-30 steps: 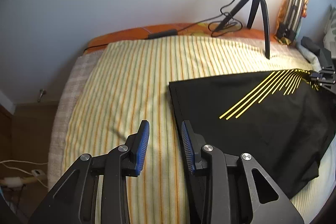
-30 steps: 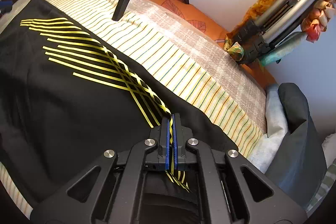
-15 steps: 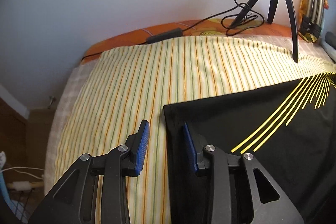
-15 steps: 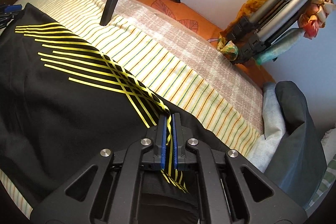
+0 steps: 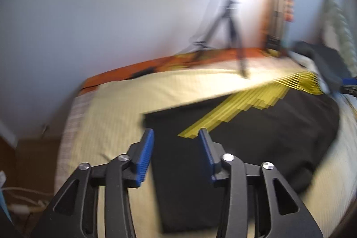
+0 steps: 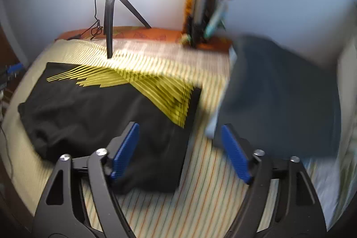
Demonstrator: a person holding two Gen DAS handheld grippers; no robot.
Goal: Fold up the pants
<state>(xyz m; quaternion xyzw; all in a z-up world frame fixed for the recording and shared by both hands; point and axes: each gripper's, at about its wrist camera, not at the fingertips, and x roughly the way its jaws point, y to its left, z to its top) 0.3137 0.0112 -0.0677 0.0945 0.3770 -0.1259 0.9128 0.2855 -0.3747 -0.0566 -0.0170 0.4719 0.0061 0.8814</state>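
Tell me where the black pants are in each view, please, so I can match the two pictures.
Left wrist: the pants fill the centre and right, beyond the open left gripper.
Right wrist: the pants lie at centre-left, behind the left finger of the open right gripper.
Shared landmark: the tripod by the wall.

No writing, label, brand or number can be read in either view. The black fabric pants [image 5: 256, 137] spread on the striped yellow bed cover [image 5: 125, 104] carry only plain yellow stripes, and motion blur smears the small details around them.
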